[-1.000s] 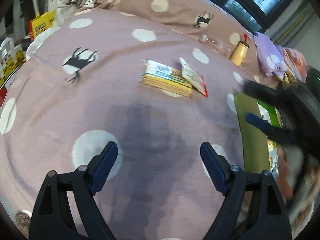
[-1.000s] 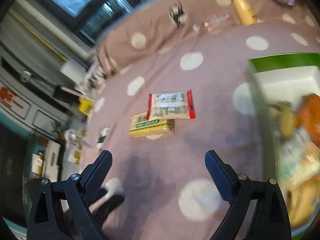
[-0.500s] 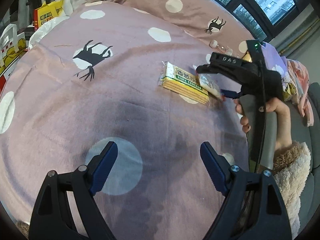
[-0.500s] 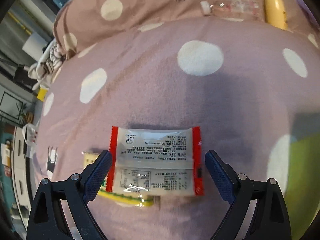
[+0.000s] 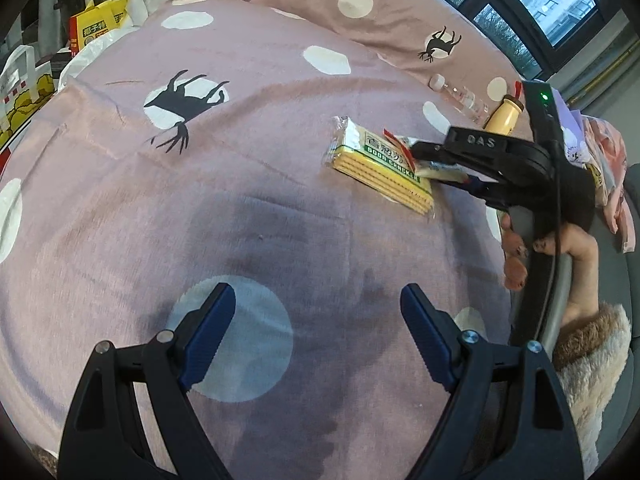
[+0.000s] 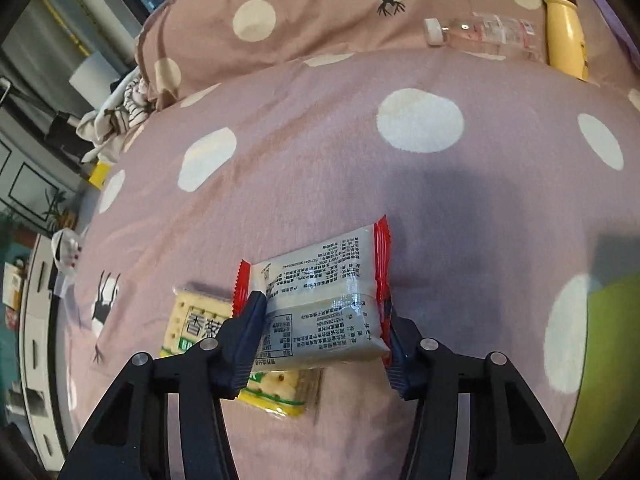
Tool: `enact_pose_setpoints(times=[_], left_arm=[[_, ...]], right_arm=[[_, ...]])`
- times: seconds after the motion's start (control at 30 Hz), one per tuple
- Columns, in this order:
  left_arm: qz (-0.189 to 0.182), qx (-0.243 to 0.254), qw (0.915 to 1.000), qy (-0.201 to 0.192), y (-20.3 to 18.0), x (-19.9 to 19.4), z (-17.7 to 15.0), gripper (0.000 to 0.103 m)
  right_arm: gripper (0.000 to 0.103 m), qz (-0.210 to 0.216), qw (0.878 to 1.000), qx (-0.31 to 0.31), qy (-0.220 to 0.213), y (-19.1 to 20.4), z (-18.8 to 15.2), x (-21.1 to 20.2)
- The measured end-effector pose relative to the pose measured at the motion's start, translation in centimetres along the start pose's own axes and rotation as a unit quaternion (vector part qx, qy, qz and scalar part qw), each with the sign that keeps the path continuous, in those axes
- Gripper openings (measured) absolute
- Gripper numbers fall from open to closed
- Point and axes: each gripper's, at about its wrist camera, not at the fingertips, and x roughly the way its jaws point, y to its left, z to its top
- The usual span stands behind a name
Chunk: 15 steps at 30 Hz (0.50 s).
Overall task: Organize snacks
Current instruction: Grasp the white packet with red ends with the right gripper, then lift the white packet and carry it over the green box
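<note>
A white snack packet with red ends (image 6: 320,280) lies partly across a yellow cracker pack (image 6: 192,324) on the pink dotted bedspread (image 6: 320,140). My right gripper (image 6: 323,308) is closing on the packet, its blue pads pressing both long sides and tipping it slightly. In the left wrist view the right gripper (image 5: 436,166) reaches in from the right over the cracker pack (image 5: 380,164), held by a hand (image 5: 516,248). My left gripper (image 5: 316,300) hangs open over bare bedspread nearer the camera, with nothing between its fingers.
A yellow bottle (image 6: 566,28) and a clear bottle (image 6: 484,32) lie at the pillow's foot. A green surface (image 6: 608,340) shows at the right edge. A yellow box (image 5: 96,28) and bags stand beyond the bed's left side.
The right gripper swept in over the snacks, lowered around the white packet and closed its wide-open jaws onto it. The left gripper stayed open and barely shifted.
</note>
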Motion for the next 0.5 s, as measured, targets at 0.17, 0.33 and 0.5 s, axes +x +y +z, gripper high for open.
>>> enact_pose_setpoints(times=[0.17,0.33,0.5], left_arm=[[0.007,0.001,0.9999,-0.007,0.0,-0.8,-0.3,0.085],[0.009,-0.005,0.9999,-0.012,0.1,-1.5,-0.8,0.085],[-0.001,-0.006,0.9999,-0.008,0.0,-2.3,-1.2,0.085]], right_arm=[[0.036,0.010,1.000,-0.002,-0.020,0.9,-1.8,-2.9],[0.016,0.048,0.998,-0.012,-0.031,2.1,-4.9,-6.0],[0.013,0.070,0.997,0.003,-0.027,2.1,-7.7,-7.7]])
